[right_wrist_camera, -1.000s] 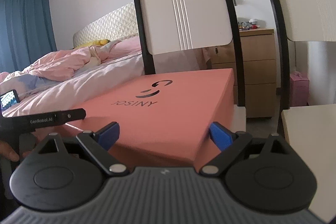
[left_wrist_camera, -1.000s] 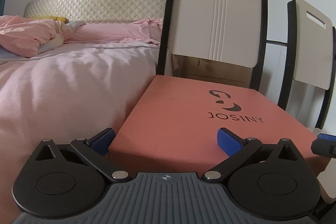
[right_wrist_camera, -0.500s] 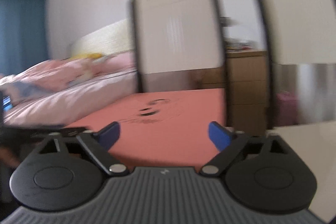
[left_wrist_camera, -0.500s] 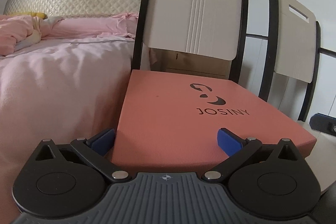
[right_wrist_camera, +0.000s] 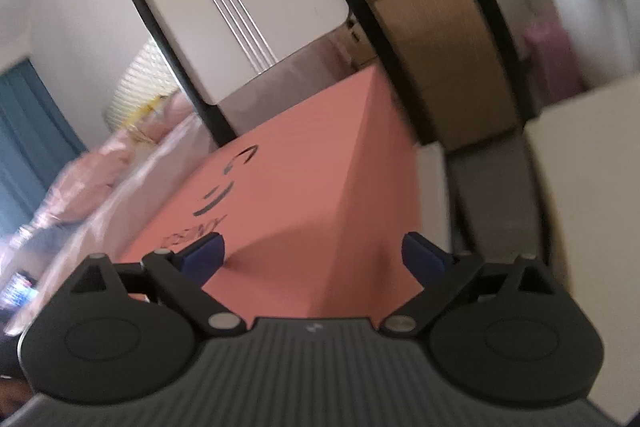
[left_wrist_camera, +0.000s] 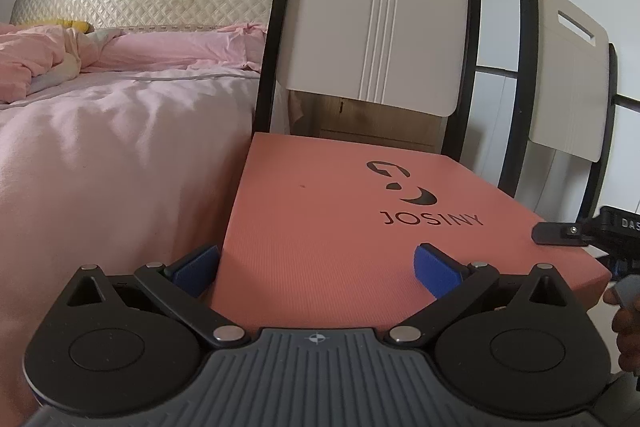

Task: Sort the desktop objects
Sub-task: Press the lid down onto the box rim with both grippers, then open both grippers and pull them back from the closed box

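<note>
Right gripper [right_wrist_camera: 312, 251] now rolled and swung nearer, jaws wide, just narrowed slightly, straddling the near corner of the salmon box [right_wrist_camera: 304, 195]. Left gripper [left_wrist_camera: 316, 267] wide too, box edge between fingers. Probably lining up a two-handed lift.

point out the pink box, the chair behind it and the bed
pink box [left_wrist_camera: 320, 227], left wrist view, bare lid top
chair [left_wrist_camera: 376, 27], left wrist view, middle of backrest
bed [left_wrist_camera: 100, 147], left wrist view, pink cover
</note>
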Motion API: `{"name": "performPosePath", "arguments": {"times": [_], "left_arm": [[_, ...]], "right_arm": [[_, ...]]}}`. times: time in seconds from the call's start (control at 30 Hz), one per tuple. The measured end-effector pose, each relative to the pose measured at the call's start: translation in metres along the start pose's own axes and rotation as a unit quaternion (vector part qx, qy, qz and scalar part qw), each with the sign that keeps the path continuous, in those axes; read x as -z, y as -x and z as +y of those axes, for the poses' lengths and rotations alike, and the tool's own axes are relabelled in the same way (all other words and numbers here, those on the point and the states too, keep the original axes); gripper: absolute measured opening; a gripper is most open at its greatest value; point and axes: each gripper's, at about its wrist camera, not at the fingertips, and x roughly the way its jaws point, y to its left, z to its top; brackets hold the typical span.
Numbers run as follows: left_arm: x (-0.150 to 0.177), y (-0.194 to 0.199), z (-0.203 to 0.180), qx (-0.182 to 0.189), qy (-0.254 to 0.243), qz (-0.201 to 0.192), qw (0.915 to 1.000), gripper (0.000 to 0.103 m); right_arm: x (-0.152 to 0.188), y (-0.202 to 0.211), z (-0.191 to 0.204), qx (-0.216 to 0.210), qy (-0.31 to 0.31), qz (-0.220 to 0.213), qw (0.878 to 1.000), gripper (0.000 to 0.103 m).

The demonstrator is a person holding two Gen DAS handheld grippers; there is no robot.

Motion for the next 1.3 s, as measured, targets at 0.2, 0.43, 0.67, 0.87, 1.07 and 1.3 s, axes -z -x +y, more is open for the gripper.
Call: {"name": "performPosePath", "arguments": {"times": [0.2, 0.43, 0.67, 0.87, 1.07, 1.3], "left_arm": [[-0.002, -0.005, 0.000, 0.001, -0.001, 0.005, 1.0000, 0.103], [-0.007, -0.014, 0.000, -0.005, -0.005, 0.012, 0.9999, 0.103], [-0.012, -0.025, 0.002, -0.017, -0.003, 0.015, 0.9997, 0.103], [-0.012, -0.025, 0.002, -0.020, -0.001, 0.011, 0.9997, 0.103], [-0.012, -0.026, 0.004, -0.016, 0.001, 0.011, 0.9998, 0.103], [-0.011, -0.021, 0.000, -0.021, -0.013, 0.004, 0.9997, 0.103]], "right_arm": [[0.000, 0.004, 0.001, -0.020, 0.000, 0.006, 1.000, 0.086], [0.002, 0.017, 0.007, -0.018, 0.021, 0.002, 1.000, 0.077], [0.010, 0.024, 0.015, -0.011, 0.031, 0.002, 0.999, 0.078], [0.012, 0.024, 0.020, 0.005, 0.031, -0.005, 0.999, 0.078], [0.013, 0.021, 0.020, 0.015, 0.029, -0.014, 0.999, 0.078], [0.011, 0.020, 0.024, 0.033, 0.043, -0.031, 0.998, 0.078]]}}
